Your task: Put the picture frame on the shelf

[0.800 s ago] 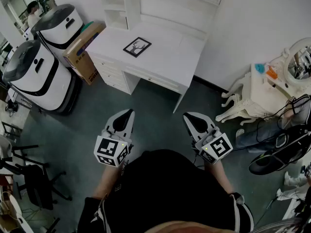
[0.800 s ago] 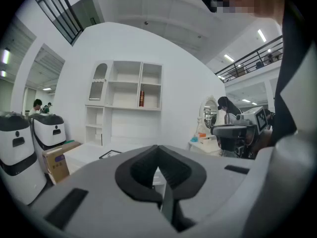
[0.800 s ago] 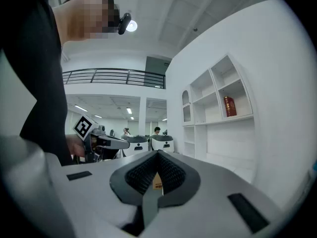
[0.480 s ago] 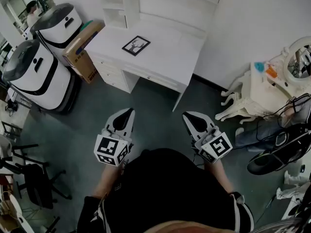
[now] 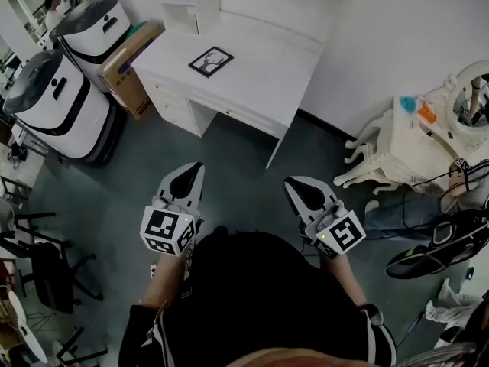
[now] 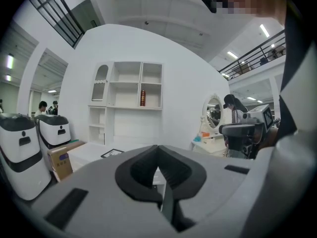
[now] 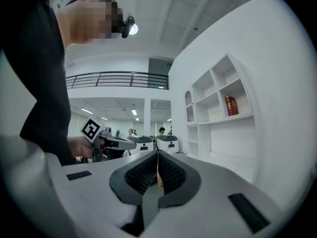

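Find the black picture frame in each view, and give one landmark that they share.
Head view: the black rectangular picture frame lies flat on the white desk, upper left of centre.
Left gripper view: the frame shows small, lower left, on the desk.
Right gripper view: not in it.
Shared landmark: the white shelf unit.

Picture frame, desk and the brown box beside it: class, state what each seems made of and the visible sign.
Picture frame: dark matt border, perhaps wood or plastic; too small to tell.
Desk: smooth white painted finish, probably wood board; drawer fronts show.
Box: brown matt cardboard, judging by colour and straight folded edges.
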